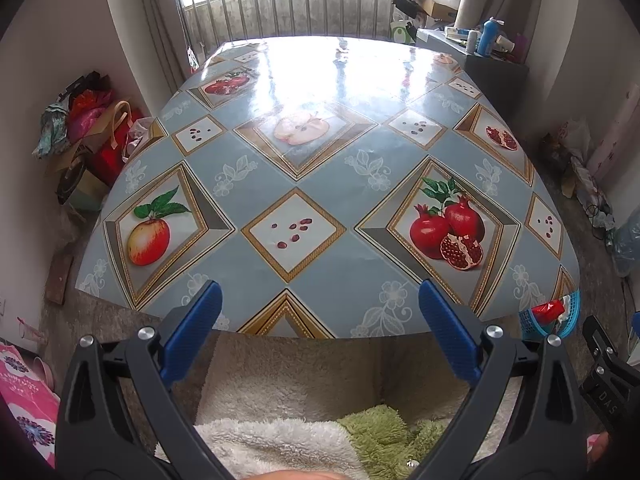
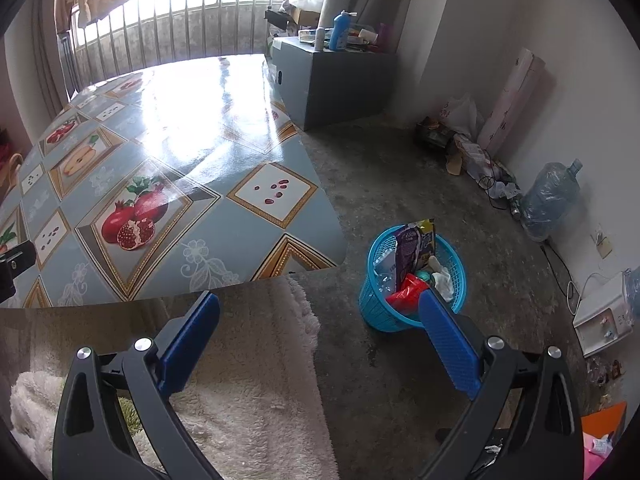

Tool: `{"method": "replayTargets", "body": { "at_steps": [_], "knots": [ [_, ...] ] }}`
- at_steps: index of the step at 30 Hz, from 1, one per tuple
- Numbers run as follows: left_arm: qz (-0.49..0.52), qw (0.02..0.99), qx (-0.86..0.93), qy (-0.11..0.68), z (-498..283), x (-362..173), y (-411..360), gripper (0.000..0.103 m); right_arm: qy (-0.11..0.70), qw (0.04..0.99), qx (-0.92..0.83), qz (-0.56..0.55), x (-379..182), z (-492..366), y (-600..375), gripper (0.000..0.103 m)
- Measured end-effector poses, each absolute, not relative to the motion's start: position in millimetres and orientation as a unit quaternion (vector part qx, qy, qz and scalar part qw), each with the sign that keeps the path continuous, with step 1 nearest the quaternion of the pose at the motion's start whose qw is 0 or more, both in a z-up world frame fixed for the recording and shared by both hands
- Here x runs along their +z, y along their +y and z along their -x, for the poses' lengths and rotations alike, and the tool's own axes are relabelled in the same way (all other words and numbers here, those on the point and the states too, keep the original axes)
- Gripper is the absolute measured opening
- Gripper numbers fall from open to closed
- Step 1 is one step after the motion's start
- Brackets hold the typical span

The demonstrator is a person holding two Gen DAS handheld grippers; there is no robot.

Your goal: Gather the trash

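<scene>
A blue plastic trash basket [image 2: 376, 312] stands on the concrete floor right of the table. It holds a purple wrapper [image 2: 408, 250], a red wrapper [image 2: 406, 292], a clear bottle and white tissue. It also shows in the left wrist view [image 1: 532, 326] at the table's right corner. My left gripper [image 1: 320, 300] is open and empty over the table's near edge. My right gripper [image 2: 318, 312] is open and empty, held above the floor just left of the basket. The table [image 1: 260, 252] has a blue fruit-print cloth.
A white fluffy garment [image 2: 248, 380] lies below both grippers. A grey cabinet [image 2: 332, 80] with bottles stands past the table's far right corner. A water jug [image 2: 552, 200], cables and boxes line the right wall. Bags [image 1: 92, 136] are piled left of the table.
</scene>
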State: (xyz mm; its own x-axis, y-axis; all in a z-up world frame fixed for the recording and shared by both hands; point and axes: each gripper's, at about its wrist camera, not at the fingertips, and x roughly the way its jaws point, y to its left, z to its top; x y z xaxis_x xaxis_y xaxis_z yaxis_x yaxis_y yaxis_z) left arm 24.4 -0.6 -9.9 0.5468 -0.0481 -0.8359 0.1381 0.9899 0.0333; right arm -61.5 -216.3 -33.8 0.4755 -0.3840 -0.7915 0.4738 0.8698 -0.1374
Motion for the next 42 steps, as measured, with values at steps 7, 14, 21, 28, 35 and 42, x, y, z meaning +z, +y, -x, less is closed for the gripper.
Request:
{"method": "replayTargets", "body": {
  "at_steps": [7,14,21,28,35,42],
  "knots": [
    [-0.047,0.878,-0.053,0.474,-24.3,-10.6,-1.1,0.094,0.445,0.858,-0.251,-0.051,-31.5,62.9,-216.1,0.097],
    [-0.047,0.878,-0.054,0.473,-22.9,-10.1,-2.1,0.094,0.441,0.859,-0.255,-0.05,-28.8,65.7,-217.0,0.097],
    [-0.049,0.88,-0.063,0.469,-18.4,-5.5,-5.7,0.094,0.438,0.86,-0.259,-0.051,-25.0,67.8,-220.1,0.097],
    [-0.05,0.88,-0.069,0.468,-17.0,-3.8,-7.7,0.094,0.434,0.86,-0.263,-0.055,-23.1,69.5,-221.3,0.097],
    [-0.052,0.88,-0.072,0.466,-16.9,-2.4,-9.6,0.094,0.432,0.86,-0.264,-0.057,-22.3,69.6,-222.4,0.097],
    [-0.052,0.881,-0.071,0.466,-16.4,-2.1,-9.9,0.094,0.429,0.862,-0.265,-0.058,-20.4,70.2,-221.9,0.097]
  ]
}}
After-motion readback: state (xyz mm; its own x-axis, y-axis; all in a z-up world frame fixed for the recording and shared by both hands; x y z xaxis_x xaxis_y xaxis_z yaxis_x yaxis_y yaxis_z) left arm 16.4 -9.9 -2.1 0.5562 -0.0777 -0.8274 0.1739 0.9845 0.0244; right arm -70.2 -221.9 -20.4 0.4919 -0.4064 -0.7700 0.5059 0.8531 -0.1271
